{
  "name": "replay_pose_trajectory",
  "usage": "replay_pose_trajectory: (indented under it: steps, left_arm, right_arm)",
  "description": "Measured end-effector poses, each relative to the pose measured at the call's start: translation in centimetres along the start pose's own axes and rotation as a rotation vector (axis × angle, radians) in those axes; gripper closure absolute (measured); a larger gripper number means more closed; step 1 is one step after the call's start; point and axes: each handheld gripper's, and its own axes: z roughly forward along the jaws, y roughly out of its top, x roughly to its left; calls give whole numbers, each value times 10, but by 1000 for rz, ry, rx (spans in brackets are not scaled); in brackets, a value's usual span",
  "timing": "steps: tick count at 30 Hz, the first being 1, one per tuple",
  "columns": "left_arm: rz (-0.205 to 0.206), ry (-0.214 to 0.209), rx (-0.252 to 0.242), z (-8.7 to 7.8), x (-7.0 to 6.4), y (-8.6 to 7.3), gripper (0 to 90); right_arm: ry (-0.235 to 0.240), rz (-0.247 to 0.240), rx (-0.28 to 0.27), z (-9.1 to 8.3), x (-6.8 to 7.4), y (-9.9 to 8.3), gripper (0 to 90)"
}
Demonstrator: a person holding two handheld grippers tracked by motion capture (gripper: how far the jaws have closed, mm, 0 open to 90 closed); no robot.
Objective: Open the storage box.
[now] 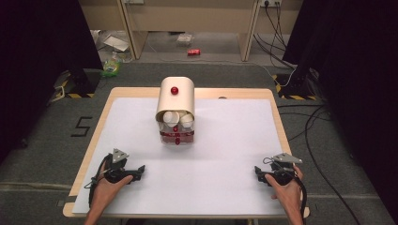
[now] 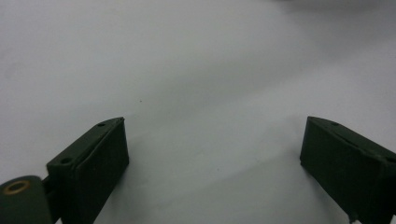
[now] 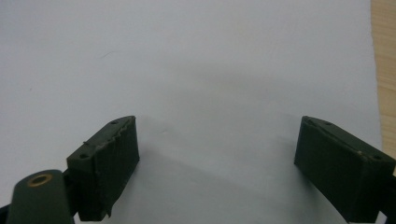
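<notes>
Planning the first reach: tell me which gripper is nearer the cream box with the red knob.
Left, by a modest margin. The left gripper sits below-left of the cream box; the right gripper sits farther off, below-right. Both rest open, apart from it.

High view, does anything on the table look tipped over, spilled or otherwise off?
Nothing stands out. The cream box with the red knob sits squarely at the table's far middle, white cups inside its open front. No spill on the white sheet. Left gripper and right gripper rest open near the front edge.
</notes>
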Motion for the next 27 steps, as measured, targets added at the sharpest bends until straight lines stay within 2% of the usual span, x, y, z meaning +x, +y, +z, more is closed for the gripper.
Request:
replay_pose_trajectory:
  steps: [2,5,9,11,12,15,22,23,24,26,27]
  left_arm:
    - [1,0,0,0,0,0,69]
    - [0,0,0,0,0,0,69]
    - [0,0,0,0,0,0,69]
    - [0,0,0,0,0,0,69]
    - [1,-1,0,0,0,0,69]
    - [-1,-2,-1,0,0,0,69]
    - [-1,-2,-1,0,0,0,69]
    - [-1,-2,-1,0,0,0,69]
    - [-2,-3,-1,0,0,0,69]
    - [-1,-3,-1,0,0,0,69]
    - [-1,-3,-1,0,0,0,69]
  right_arm:
    - [-3,3,-9,0,0,1,175]
    - [-8,2,-28,-2,1,3,160]
    - [23,15,-83,-8,8,10,164]
    - [31,3,-92,-9,11,13,164]
    - [44,-7,-102,-11,17,18,164]
    - [54,-17,-109,-11,22,21,166]
    - [117,-62,-135,-11,50,41,199]
    - [117,-62,-135,-11,50,41,199]
    - [135,-75,-137,-10,58,46,214]
    - [153,-92,-138,-9,65,50,225]
    - [153,-92,-138,-9,65,50,225]
